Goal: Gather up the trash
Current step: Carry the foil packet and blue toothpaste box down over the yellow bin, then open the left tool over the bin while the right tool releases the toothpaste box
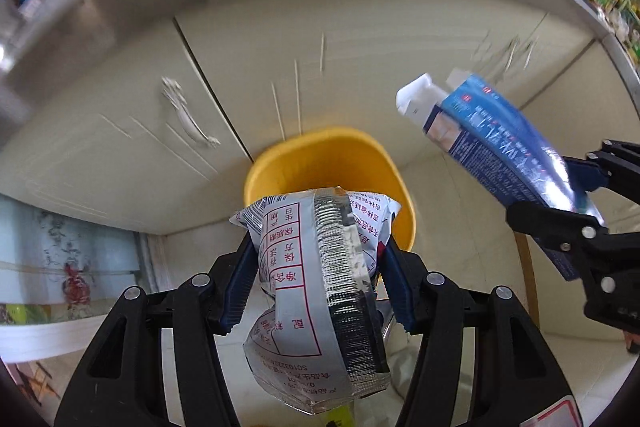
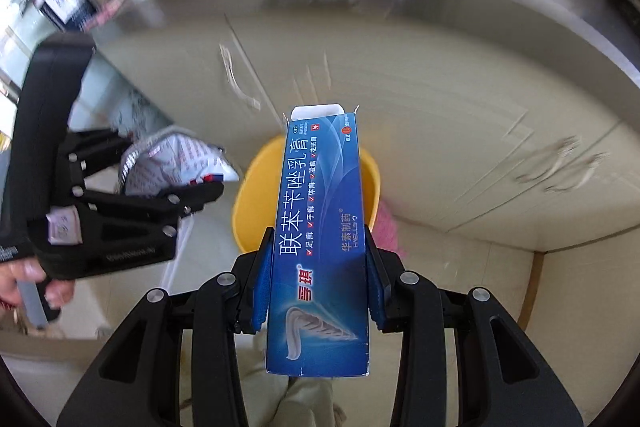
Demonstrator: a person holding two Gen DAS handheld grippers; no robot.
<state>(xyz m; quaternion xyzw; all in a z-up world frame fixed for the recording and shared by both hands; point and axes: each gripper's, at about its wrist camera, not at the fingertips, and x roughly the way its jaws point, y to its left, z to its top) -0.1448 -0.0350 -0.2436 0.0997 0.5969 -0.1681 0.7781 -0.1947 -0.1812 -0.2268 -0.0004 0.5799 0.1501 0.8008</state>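
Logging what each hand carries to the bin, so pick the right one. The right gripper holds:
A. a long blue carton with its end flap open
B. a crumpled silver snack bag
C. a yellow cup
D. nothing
A: in the right wrist view the right gripper has its jaws clamped on both sides of the blue carton, white end flap open, above the yellow bin; the silver snack bag sits in the left gripper.

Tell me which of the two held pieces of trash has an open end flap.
The blue carton in the right gripper: its white top flap stands open. The left gripper holds a crumpled foil packet.
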